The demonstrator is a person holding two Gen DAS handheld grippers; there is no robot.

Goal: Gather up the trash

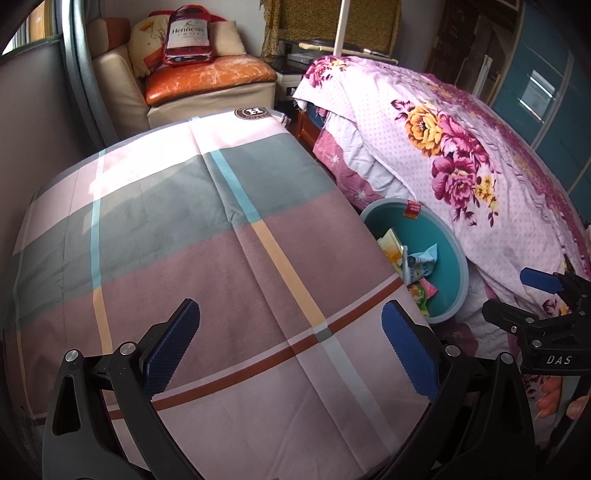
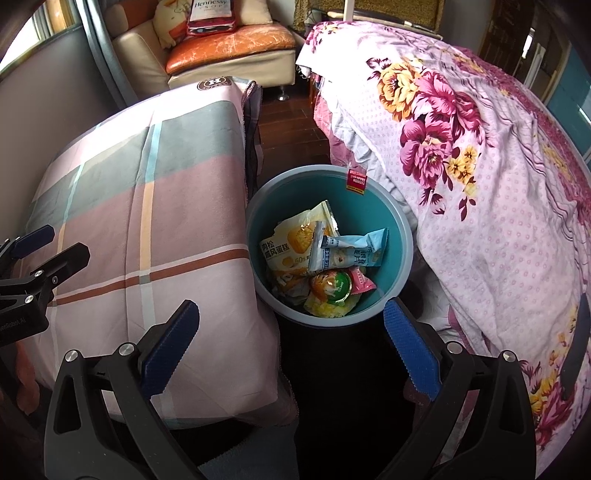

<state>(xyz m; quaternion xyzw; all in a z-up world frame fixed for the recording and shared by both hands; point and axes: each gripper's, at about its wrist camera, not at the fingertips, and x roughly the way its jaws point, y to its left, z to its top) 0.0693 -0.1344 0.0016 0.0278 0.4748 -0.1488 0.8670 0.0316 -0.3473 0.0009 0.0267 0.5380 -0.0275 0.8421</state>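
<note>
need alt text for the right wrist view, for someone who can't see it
A teal bin holding snack wrappers sits on the floor between a plaid-covered table and a floral bedspread. The right gripper hangs open and empty above the bin's near rim; the left gripper shows at the left edge.

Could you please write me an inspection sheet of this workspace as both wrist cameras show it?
Surface: plaid cloth covers the work surface; no loose trash seen on it.
Job's things: teal bin stands on the floor between the plaid surface and the floral bed; inside lie a yellow cake wrapper, a pale blue wrapper, a jelly cup and a pink wrapper.
Clutter: red tag hangs on the bin rim.
Grippers: left gripper and right gripper both have jaws open and empty.
Cables: nothing seen.
Surroundings: sofa with a bottle-shaped pillow.
</note>
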